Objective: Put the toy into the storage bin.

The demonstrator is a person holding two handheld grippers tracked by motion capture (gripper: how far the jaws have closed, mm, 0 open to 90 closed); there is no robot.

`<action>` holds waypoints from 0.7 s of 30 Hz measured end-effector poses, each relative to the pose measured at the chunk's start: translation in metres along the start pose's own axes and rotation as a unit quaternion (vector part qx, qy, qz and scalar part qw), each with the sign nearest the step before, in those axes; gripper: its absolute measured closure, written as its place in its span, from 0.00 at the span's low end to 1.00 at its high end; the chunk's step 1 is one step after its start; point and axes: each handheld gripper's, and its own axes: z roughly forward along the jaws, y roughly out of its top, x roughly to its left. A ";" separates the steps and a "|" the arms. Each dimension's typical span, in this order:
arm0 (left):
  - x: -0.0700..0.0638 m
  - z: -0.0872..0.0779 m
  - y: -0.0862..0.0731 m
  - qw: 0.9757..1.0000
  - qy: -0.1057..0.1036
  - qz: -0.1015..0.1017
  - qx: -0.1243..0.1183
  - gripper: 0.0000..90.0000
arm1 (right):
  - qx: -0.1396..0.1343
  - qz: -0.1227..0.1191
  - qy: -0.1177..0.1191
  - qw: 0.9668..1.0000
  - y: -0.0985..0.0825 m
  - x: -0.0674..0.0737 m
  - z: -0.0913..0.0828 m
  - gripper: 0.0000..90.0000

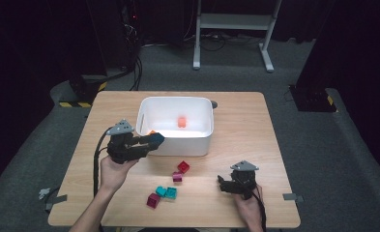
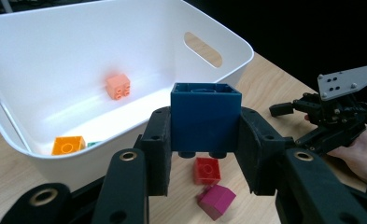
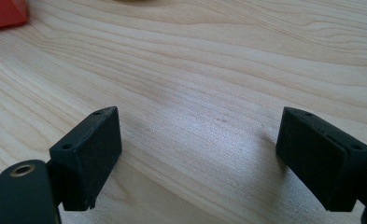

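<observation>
A blue block (image 2: 205, 116) is clamped between the pads of the left hand-held gripper (image 1: 151, 140), just over the near rim of the white bin (image 1: 175, 140). The right hand-held gripper (image 3: 209, 158) is held wide apart, with nothing in it, low over the table (image 1: 236, 121). If the block is released too early, the rim could be struck and the block could be thrown back onto the table, near the red block (image 2: 207, 170).

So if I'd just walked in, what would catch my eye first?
Probably the white plastic tub in the middle of the wooden table, with a salmon-pink toy brick inside. At its near left corner the left gripper clamps a dark blue brick, while red, magenta and teal bricks lie scattered in front.
</observation>
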 end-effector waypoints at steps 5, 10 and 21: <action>0.007 0.000 0.008 1.000 -0.008 -0.013 -0.010 0.65 | 0.000 0.000 -0.001 1.000 0.000 0.000 0.000 0.15; 0.012 -0.001 0.018 1.000 -0.005 -0.018 -0.023 0.65 | 0.000 0.000 -0.001 1.000 0.000 0.000 0.000 0.15; 0.016 0.008 0.035 0.999 0.008 -0.013 -0.029 0.65 | 0.000 0.000 -0.001 1.000 0.000 0.000 0.000 0.15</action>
